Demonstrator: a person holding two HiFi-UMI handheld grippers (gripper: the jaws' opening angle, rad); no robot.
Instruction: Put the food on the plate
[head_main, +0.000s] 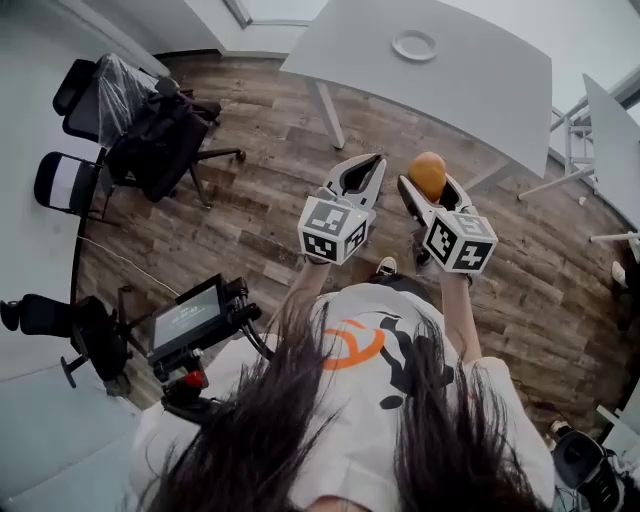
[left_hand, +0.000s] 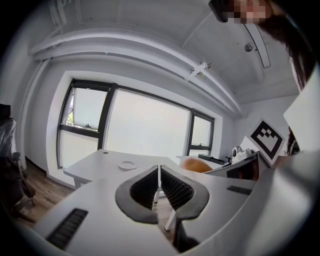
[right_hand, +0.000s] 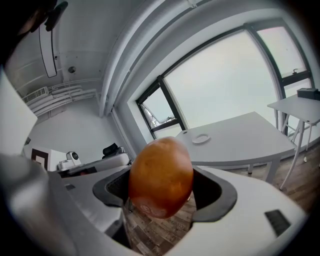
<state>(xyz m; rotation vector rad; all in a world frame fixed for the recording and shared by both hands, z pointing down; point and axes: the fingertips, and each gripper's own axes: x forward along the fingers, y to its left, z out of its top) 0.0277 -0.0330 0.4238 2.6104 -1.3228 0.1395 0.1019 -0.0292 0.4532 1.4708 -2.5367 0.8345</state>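
I have the orange-brown food (head_main: 428, 174) clamped between the jaws of my right gripper (head_main: 430, 196). I'm holding it high over the wood floor, I reckon because the plate (head_main: 414, 45) sits well away on the white table (head_main: 480, 90) ahead. My left gripper (head_main: 362, 172) rides just beside it, jaws pressed together on nothing, out of the way.
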